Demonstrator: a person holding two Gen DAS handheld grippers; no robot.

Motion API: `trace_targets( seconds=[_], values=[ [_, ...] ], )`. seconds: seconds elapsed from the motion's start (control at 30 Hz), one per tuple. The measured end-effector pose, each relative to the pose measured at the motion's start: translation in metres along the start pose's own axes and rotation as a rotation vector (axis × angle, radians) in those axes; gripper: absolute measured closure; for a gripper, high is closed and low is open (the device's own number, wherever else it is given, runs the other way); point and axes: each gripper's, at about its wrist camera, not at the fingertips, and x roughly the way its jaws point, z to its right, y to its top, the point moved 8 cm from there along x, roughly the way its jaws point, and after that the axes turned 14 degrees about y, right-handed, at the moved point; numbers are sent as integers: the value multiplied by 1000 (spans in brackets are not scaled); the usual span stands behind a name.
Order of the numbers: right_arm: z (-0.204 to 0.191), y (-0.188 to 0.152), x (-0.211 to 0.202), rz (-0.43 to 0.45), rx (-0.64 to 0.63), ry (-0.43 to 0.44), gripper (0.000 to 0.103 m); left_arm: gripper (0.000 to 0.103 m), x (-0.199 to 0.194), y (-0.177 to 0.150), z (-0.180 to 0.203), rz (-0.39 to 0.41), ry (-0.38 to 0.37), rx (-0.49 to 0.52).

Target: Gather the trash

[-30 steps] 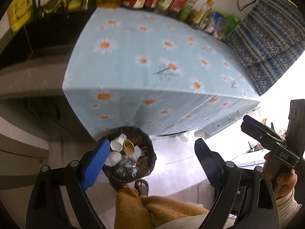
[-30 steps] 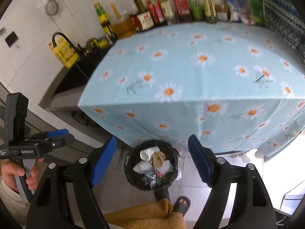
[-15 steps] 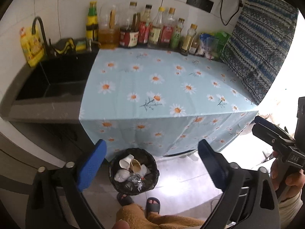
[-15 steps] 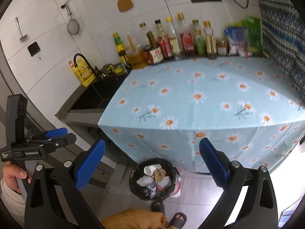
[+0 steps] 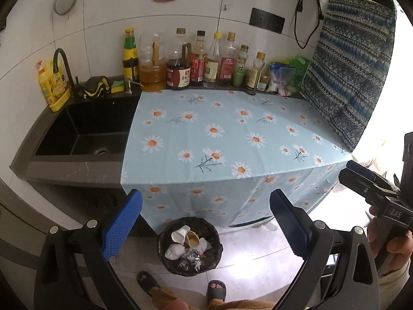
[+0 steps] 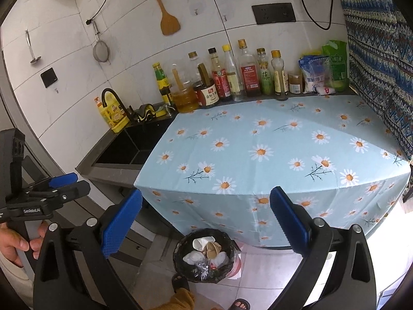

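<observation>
Trash (image 5: pixel 188 244) lies in the black-lined bin (image 5: pixel 165 252) on the floor, in front of the daisy tablecloth (image 5: pixel 222 139): crumpled white cups, a brownish cup, tissue and shiny wrappers. We hold our left gripper (image 5: pixel 205 223) with its blue pads spread wide and nothing between them; the bin sits below and between the two fingers, well apart from both. Our right gripper (image 6: pixel 205 219) is likewise spread wide and empty, with the same bin (image 6: pixel 180 263) low between its fingers, nearer the left pad (image 6: pixel 121 223). Sandalled feet (image 5: pixel 216 288) stand just beside the bin.
</observation>
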Motion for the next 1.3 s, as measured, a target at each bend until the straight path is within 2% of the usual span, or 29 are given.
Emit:
trace_targets(
  seconds=[0.33, 0.93, 1.3],
  values=[
    [1, 3, 8, -14, -5, -16, 5, 7, -1, 7, 6, 5, -50, 14],
    [3, 2, -1, -23, -14, -34, 5, 7, 5, -1, 3, -14, -40, -23],
    [8, 2, -2, -28, -17, -35, 5, 7, 7, -5, 8, -20, -32, -12]
  ],
)
